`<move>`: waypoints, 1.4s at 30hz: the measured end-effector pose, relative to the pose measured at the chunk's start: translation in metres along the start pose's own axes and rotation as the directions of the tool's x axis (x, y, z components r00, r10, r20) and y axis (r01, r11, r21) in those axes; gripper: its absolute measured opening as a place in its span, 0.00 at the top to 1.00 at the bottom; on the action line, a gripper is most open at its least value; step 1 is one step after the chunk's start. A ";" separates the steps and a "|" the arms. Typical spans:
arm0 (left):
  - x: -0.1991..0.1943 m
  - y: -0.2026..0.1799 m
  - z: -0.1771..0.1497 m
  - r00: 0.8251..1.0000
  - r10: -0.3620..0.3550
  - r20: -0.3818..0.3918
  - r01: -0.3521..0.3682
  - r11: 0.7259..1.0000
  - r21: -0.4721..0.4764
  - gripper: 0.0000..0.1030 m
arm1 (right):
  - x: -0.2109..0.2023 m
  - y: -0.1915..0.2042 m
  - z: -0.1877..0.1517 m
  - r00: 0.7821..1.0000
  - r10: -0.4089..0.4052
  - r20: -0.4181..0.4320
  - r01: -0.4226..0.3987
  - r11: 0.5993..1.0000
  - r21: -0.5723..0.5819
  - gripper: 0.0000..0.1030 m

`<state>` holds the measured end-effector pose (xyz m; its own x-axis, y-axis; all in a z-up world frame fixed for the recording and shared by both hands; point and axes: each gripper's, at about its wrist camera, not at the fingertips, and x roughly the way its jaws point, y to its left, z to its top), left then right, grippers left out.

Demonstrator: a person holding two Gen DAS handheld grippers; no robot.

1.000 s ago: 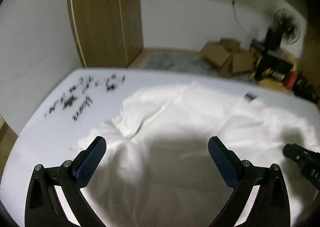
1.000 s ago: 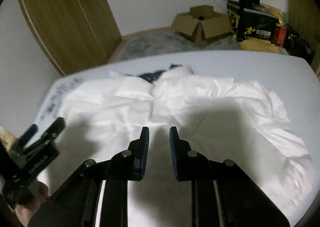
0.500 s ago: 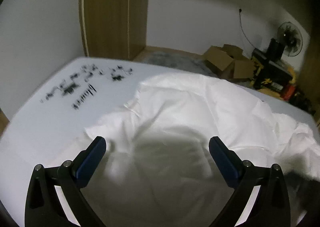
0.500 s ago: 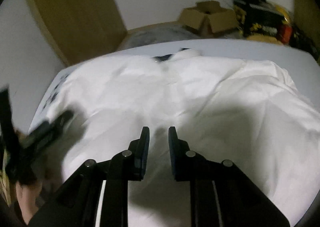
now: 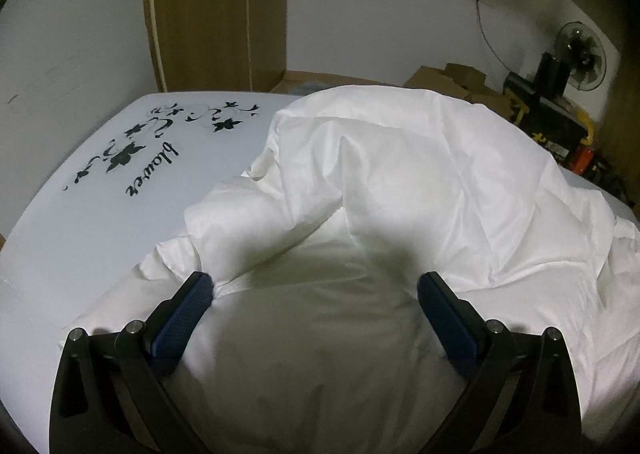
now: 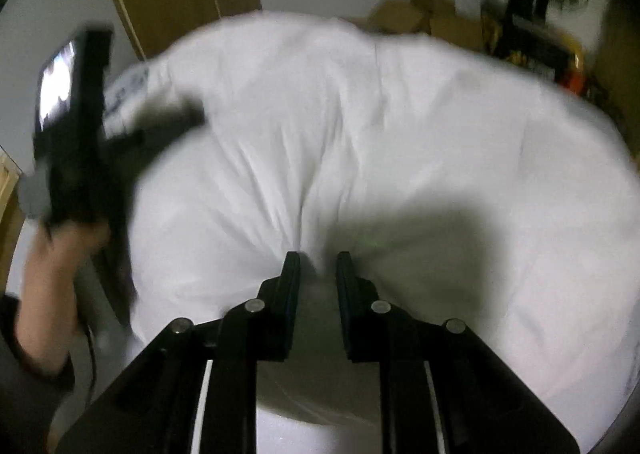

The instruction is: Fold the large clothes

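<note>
A white garment (image 5: pixel 400 189) lies heaped on a white table (image 5: pixel 80 213), its cloth rumpled into broad folds that rise toward the far side. In the left wrist view it covers the middle and right of the tabletop; the left part of the top is bare. On that bare part is a black print (image 5: pixel 136 145): scattered flower and leaf shapes with thin curling lines, and beside them 1 word in script that seems to read "blower" or "flower", the first letter unclear.

The left gripper (image 5: pixel 314 290) hangs over the near part of the garment with its 2 blue-padded fingers (image 5: pixel 182 318) spread wide. The left pad touches or nearly touches a fold at its tip; nothing is clamped between the pads.

The right gripper (image 6: pixel 318 268) has its 2 black fingers (image 6: pixel 290 286) drawn close, with a narrow gap. A bunch of the white cloth gathers into that gap, creases radiating from it, so it appears to pinch the garment. This view is blurred.

At the left of the right wrist view a hand (image 6: pixel 60 254) grips the other gripper's handle, whose small lit screen (image 6: pixel 54 89) shows nothing legible.

Behind the table stand a wooden door (image 5: pixel 216 9), cardboard boxes (image 5: pixel 460 81), a fan (image 5: pixel 580 55), and a black-and-yellow case (image 5: pixel 556 129) whose markings are too small to read.
</note>
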<state>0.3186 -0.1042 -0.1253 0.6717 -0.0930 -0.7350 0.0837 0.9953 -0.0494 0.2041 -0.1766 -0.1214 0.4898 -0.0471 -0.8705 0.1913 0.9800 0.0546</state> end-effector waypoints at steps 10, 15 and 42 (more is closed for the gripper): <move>0.001 0.006 -0.004 0.999 -0.033 0.002 0.033 0.999 -0.004 0.00 | -0.029 -0.021 0.120 0.991 -0.046 0.122 0.037 0.996 0.078 0.81; 0.003 0.009 -0.004 0.999 -0.045 0.006 0.045 0.999 -0.014 0.00 | 0.062 -0.049 0.180 0.998 -0.058 -0.027 0.062 0.981 0.183 0.81; 0.005 0.003 -0.009 0.999 -0.043 -0.010 0.043 0.999 -0.016 0.00 | 0.002 0.026 -0.026 0.996 -0.038 -0.075 0.042 0.998 0.048 0.86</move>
<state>0.3157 -0.1015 -0.1349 0.6601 -0.1355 -0.7389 0.1005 0.9907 -0.0918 0.1875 -0.1465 -0.1347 0.4166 -0.0696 -0.9064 0.2526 0.9667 0.0418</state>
